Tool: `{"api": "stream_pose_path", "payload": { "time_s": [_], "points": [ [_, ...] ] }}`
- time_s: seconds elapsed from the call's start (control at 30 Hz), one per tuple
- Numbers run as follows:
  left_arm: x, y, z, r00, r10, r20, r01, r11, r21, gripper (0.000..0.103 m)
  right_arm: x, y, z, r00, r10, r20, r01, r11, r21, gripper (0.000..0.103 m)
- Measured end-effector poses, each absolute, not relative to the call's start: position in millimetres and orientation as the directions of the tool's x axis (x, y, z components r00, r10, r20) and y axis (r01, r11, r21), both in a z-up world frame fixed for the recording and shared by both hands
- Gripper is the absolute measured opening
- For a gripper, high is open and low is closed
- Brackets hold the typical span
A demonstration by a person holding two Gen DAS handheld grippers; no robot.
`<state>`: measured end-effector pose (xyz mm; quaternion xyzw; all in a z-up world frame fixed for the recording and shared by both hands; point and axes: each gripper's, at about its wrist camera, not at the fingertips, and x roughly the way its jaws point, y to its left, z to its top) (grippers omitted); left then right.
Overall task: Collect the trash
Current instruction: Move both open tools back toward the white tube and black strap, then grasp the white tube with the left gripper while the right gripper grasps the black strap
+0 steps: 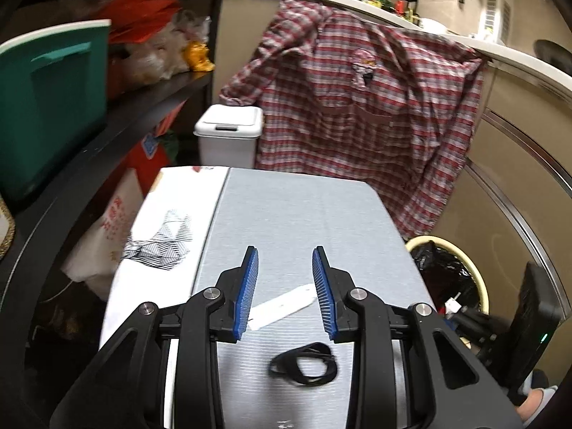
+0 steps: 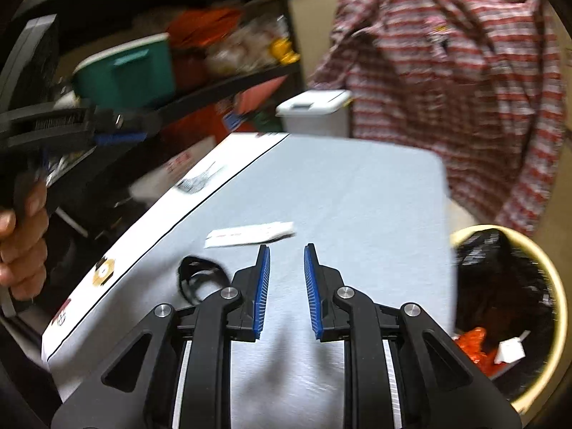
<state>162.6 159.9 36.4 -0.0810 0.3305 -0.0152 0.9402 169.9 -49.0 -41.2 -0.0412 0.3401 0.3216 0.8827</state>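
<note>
Two tools hover over the grey desk (image 2: 357,186), left tool (image 1: 285,254) and right tool (image 2: 286,250) both narrowly parted and empty; a white wrapper (image 2: 250,234) and black band (image 2: 200,275) lie between them. Snatching flat paper risks sliding it past the lined bin (image 2: 557,307).

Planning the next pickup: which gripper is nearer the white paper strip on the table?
Left. The left gripper hangs right over the white paper strip, the strip showing between its fingers. The right gripper is short of the strip, which lies beyond its fingertips.
</note>
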Motion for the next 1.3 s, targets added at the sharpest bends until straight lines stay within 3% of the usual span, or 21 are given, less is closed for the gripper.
{"api": "stream_pose_path", "payload": {
  "time_s": [0.17,0.43,0.53,0.6,0.67,1.07,1.17,1.3],
  "points": [
    [166,175,31,0.776,-0.063,-0.628,-0.048,0.986,-0.159,0.032,170,-19,-62,0.470,0.562,-0.681,-0.645,0.745,0.170,0.043],
    [179,184,13,0.751,-0.075,-0.656,-0.047,0.985,-0.167,0.032,185,-2,-84,0.394,0.547,-0.739,-0.648,0.735,0.198,0.043],
    [186,184,3,0.738,-0.095,-0.668,-0.035,0.983,-0.178,0.032,188,2,-88,0.380,0.537,-0.753,-0.649,0.735,0.196,0.036],
    [190,185,-4,0.728,-0.106,-0.677,-0.029,0.982,-0.185,0.032,189,3,-89,0.372,0.541,-0.754,-0.653,0.730,0.201,0.013],
    [195,183,-10,0.719,-0.114,-0.685,-0.025,0.981,-0.190,0.032,189,2,-87,0.376,0.541,-0.753,-0.657,0.728,0.195,0.005],
    [226,148,-59,0.627,-0.177,-0.759,0.061,0.982,-0.178,0.033,205,-59,-71,0.487,0.467,-0.739,-0.549,0.821,0.157,0.004],
    [233,132,-72,0.606,-0.167,-0.778,0.083,0.986,-0.147,0.054,209,-76,-70,0.499,0.459,-0.735,-0.531,0.832,0.160,0.004],
    [240,122,-88,0.571,-0.165,-0.804,0.099,0.986,-0.132,0.059,211,-93,-70,0.506,0.454,-0.734,-0.515,0.841,0.165,0.004]
  ]
}}
